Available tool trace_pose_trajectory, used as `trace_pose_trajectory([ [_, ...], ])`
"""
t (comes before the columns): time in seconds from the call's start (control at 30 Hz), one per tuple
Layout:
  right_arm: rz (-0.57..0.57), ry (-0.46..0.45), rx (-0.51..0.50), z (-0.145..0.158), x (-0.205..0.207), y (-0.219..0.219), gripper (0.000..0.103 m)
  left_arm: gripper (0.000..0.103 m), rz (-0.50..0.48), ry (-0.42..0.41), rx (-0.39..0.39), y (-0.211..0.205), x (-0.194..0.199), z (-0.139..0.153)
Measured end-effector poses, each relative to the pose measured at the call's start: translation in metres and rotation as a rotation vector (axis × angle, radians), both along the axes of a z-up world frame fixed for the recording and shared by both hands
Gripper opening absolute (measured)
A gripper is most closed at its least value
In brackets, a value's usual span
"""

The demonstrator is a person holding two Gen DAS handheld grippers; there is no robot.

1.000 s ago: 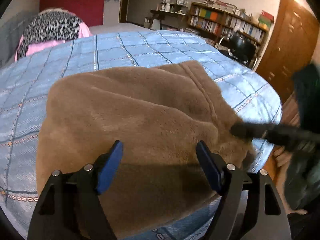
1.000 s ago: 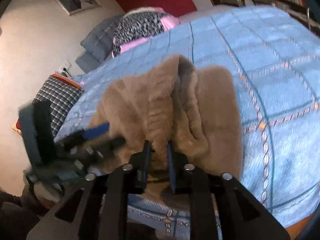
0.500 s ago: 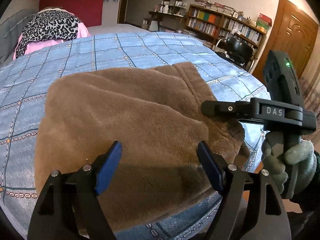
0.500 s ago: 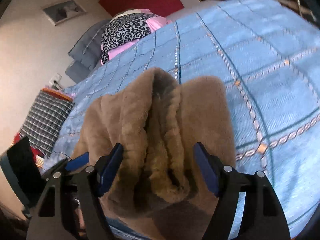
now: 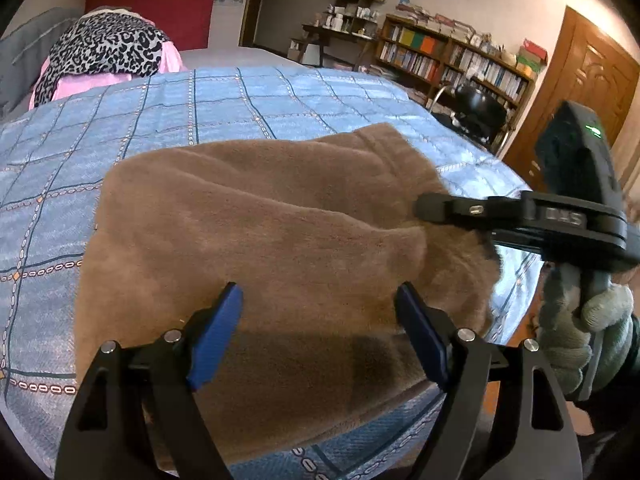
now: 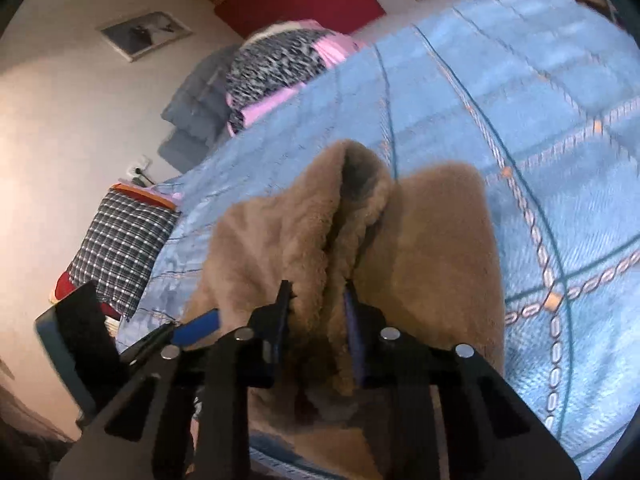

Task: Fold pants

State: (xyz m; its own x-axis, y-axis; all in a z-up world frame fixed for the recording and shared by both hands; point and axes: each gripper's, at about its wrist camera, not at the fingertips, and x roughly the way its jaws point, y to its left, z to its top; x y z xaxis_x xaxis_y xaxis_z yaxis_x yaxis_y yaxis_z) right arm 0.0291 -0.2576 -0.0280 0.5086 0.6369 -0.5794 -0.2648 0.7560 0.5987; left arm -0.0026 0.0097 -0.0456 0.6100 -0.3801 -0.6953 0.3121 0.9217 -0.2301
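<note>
The brown fleece pants (image 5: 260, 240) lie folded into a thick pad on the blue checked bedspread (image 5: 224, 100), near the bed's front edge. My left gripper (image 5: 320, 332) is open and empty, hovering just above the pants' near edge. My right gripper (image 6: 320, 312) is shut on a bunched fold at the pants' (image 6: 432, 240) right end. It also shows in the left wrist view (image 5: 424, 206), reaching in from the right, held by a gloved hand (image 5: 592, 332). The left gripper's blue fingertip (image 6: 198, 326) shows at the lower left of the right wrist view.
A leopard-print and pink bundle (image 5: 104, 52) lies at the head of the bed, a checked pillow (image 6: 120, 248) beside it. Bookshelves (image 5: 452, 56), a black chair (image 5: 478, 110) and a wooden door (image 5: 580, 92) stand beyond the bed's right side.
My right gripper opened half a second ago and has now closed again on the bunched fold at the pants' right end. My left gripper stayed open above the near edge.
</note>
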Motion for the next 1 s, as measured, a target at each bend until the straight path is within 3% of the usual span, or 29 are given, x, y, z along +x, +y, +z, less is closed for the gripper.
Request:
trace_pose_trajectory([
  [0.13, -0.056, -0.056, 0.018, 0.027, -0.018, -0.022, 0.024, 0.08, 0.021, -0.04, -0.016, 0.008, -0.002, 0.017],
  [0.23, -0.106, -0.058, 0.009, 0.031, -0.029, -0.044, 0.024, 0.081, 0.017, -0.047, -0.025, 0.014, -0.001, 0.02],
  [0.37, -0.153, 0.042, -0.024, -0.005, -0.027, -0.061, 0.024, 0.081, -0.012, -0.001, 0.016, 0.011, -0.001, 0.0],
  [0.47, -0.175, 0.088, -0.003, -0.033, -0.025, -0.066, 0.024, 0.081, -0.046, -0.038, 0.096, 0.003, -0.009, -0.007],
  [0.53, -0.184, 0.087, 0.02, -0.037, -0.025, -0.069, 0.025, 0.081, -0.061, -0.056, 0.134, -0.002, -0.014, -0.009],
  [0.63, -0.178, 0.057, -0.034, -0.03, -0.027, -0.066, 0.036, 0.081, -0.059, -0.047, 0.126, -0.001, -0.014, -0.006],
  [0.8, -0.238, -0.11, -0.203, 0.011, -0.036, -0.062, 0.048, 0.081, -0.037, -0.029, 0.088, 0.007, -0.015, 0.003],
  [0.87, -0.232, -0.175, -0.213, 0.028, -0.035, -0.056, 0.048, 0.081, -0.037, -0.032, 0.093, 0.009, -0.02, 0.006],
  [1.0, -0.156, -0.21, -0.233, 0.035, -0.016, -0.032, 0.048, 0.081, -0.048, -0.034, 0.114, 0.01, -0.028, 0.005],
])
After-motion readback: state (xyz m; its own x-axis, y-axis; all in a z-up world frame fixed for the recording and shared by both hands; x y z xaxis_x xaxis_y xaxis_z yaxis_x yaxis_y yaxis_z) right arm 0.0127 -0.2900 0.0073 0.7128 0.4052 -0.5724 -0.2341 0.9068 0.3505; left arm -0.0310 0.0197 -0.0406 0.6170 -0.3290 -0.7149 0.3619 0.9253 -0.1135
